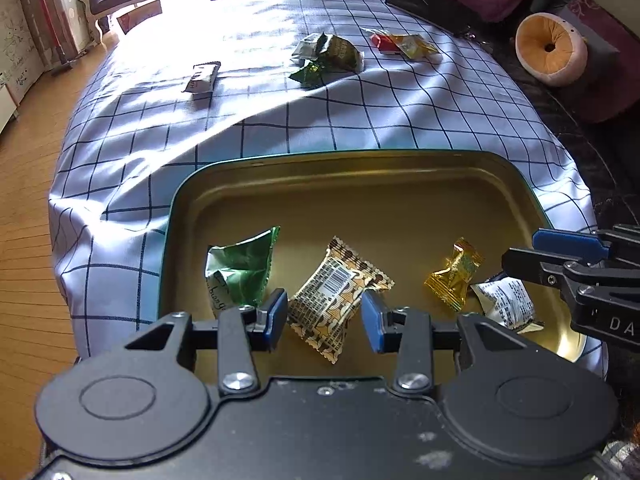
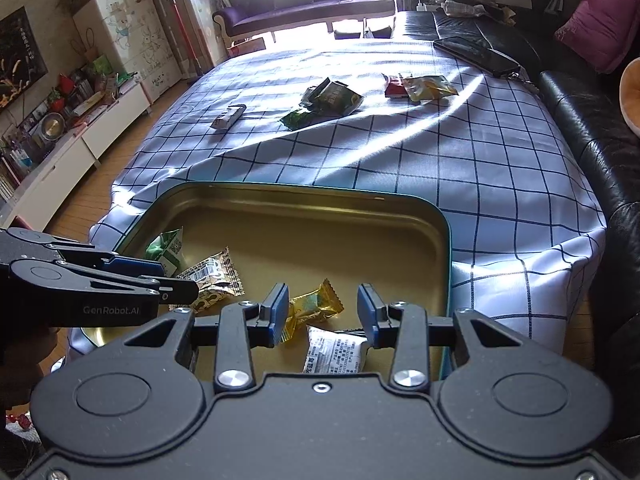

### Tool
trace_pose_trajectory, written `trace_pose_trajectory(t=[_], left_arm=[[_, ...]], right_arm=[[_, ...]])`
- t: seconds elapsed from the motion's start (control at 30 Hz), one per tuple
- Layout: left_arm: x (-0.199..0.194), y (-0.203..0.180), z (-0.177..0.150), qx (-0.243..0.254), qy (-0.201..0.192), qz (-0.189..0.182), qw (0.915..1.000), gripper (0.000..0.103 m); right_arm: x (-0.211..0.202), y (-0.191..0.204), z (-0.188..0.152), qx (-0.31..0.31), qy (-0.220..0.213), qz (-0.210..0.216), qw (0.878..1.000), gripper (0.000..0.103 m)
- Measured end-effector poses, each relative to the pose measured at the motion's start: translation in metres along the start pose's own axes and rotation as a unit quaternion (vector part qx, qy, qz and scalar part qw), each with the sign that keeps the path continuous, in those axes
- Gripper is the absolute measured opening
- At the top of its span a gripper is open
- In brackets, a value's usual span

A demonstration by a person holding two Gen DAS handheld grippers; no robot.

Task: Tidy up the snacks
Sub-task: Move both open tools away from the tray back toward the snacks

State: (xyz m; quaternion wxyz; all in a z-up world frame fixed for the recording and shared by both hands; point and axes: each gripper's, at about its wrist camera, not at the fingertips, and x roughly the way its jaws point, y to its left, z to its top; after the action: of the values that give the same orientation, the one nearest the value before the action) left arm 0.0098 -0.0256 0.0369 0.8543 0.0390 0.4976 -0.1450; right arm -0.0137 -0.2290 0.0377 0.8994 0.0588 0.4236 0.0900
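A gold metal tin sits at the near edge of the checked tablecloth. In it lie a green packet, a brown patterned packet, a gold candy and a white packet. My left gripper is open above the brown packet. My right gripper is open above the gold candy and white packet; it also shows at the right of the left wrist view. Both are empty.
Farther on the cloth lie a dark bar, green packets and a red and yellow pair. A black sofa with cushions runs along the right. A phone lies at the far right corner.
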Motion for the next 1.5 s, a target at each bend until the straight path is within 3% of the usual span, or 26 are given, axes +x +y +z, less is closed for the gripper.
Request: trace_pose_trajectory(t=[0.2,0.6,1.03,1.5], left_arm=[[-0.003,0.009,0.003,-0.019,-0.010,0.012,0.9997,0.043],[0.009,0.010,0.010,-0.020,0.016,0.027,0.9993,0.043],[0.027,0.017,0.035,-0.031,0.034,0.072,0.9964,0.043],[0.026,0.033,0.079,-0.038,-0.013,0.079,0.9960,0.044]], right_arm=[[0.003,0.001,0.002,0.002,-0.001,0.000,1.000,0.049],[0.011,-0.003,0.006,0.014,0.007,-0.001,1.000,0.049],[0.024,-0.008,0.020,0.022,0.012,-0.008,1.000,0.049],[0.042,-0.019,0.051,0.028,-0.004,-0.018,0.999,0.049]])
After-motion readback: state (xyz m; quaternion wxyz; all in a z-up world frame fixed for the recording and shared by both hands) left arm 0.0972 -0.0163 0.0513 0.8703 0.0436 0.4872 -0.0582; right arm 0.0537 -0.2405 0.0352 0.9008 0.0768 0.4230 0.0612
